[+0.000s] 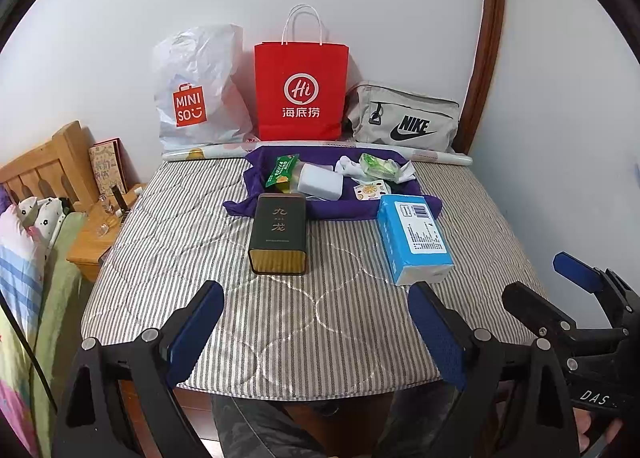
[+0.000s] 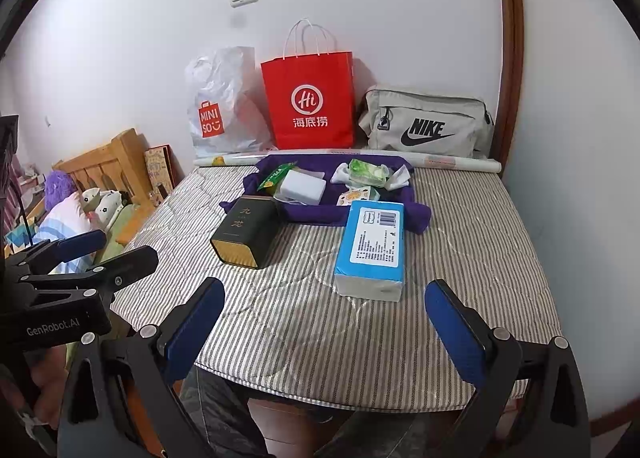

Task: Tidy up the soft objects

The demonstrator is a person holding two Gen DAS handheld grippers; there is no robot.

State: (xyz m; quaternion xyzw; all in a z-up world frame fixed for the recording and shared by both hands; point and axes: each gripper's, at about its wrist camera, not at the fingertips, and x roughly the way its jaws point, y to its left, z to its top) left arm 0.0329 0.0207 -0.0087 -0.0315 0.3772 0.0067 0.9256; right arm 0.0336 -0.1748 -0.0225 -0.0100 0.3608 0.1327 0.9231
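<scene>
Two hand-held grippers, left [image 1: 316,332] and right [image 2: 326,332], hover released over a striped mattress [image 1: 200,258]. Near its front lies a blue tissue pack [image 2: 370,248] (light, squashy, probably slippery in its wrapper), best pinched across its long sides; beside it stands a dark rigid tin [image 1: 278,234].

Left gripper [image 1: 316,332] and right gripper [image 2: 326,332] side by side, apparently both wide apart, empty.
</scene>
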